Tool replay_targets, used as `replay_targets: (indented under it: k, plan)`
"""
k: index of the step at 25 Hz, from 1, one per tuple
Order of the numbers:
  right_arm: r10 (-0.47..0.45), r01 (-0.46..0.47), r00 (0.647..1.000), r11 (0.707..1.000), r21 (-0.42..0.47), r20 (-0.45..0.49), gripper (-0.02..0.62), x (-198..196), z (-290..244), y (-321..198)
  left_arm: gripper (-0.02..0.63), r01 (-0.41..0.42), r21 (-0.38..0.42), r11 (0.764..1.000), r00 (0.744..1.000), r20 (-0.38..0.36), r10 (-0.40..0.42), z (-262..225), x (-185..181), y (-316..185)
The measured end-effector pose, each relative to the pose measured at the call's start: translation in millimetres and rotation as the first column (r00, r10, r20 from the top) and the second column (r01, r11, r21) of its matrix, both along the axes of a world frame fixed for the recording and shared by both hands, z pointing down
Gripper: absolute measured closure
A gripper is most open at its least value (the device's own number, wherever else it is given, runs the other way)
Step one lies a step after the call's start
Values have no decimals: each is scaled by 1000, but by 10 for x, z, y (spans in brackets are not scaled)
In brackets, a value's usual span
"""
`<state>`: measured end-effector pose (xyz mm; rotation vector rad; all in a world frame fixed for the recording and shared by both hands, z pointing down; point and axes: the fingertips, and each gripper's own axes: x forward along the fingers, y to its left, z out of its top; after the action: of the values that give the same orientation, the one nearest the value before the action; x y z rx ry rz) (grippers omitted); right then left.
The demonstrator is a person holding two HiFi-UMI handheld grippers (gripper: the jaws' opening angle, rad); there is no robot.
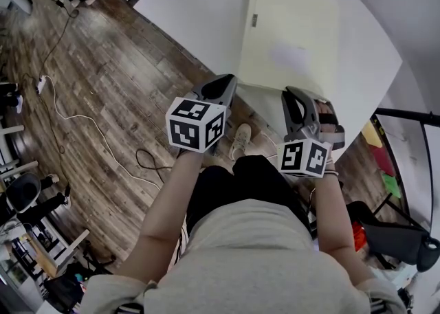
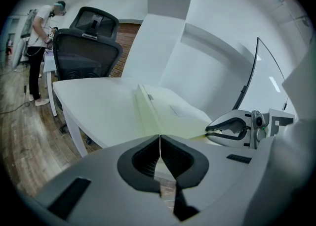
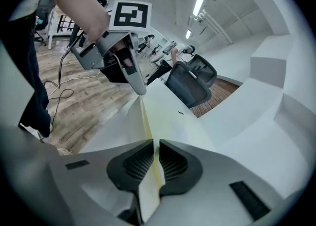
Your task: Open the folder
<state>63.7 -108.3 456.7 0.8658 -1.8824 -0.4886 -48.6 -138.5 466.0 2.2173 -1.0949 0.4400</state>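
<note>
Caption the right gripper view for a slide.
Right tool shut on the near edge of the pale yellow folder on the white table; left tool near that edge's other end.

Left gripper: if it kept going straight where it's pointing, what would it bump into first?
Most likely the pale yellow folder: the left gripper, jaws shut and empty, aims down at its near edge. It could touch the white table just before it; the depth is hard to judge.

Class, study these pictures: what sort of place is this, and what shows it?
Probably an office or lab workroom: a white table, black mesh office chairs, and power cables trailing over the wooden floor.
</note>
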Motion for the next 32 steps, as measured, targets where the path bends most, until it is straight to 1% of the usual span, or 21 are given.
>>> replay_targets:
  k: [4, 9, 14, 18, 24, 28, 32]
  plan:
    - [22, -21, 998, 1000, -14, 55, 552, -5, 7, -21, 588, -2, -1, 1000, 1000, 2, 2, 3, -3, 20]
    - [67, -54, 987, 995, -88, 148, 552, 22, -5, -26, 588, -12, 13, 1000, 1000, 2, 12, -57, 50, 42]
    - [140, -100, 953, 983, -157, 268, 552, 48, -37, -48, 587, -28, 31, 999, 1000, 3, 28, -92, 114, 37]
    - [184, -122, 924, 973, -196, 336, 552, 51, -76, -53, 586, -56, 52, 997, 998, 20, 55, -129, 164, 39]
    - [207, -128, 898, 967, -220, 389, 552, 45, -115, -61, 586, -114, 89, 989, 992, 61, 109, -170, 351, 32]
    - [217, -127, 884, 964, -234, 413, 552, 15, -126, -45, 586, -114, 88, 990, 993, 53, 109, -154, 437, 31]
    - [230, -132, 874, 960, -246, 429, 552, 12, -115, -44, 586, -99, 105, 990, 993, 79, 91, -130, 447, 1]
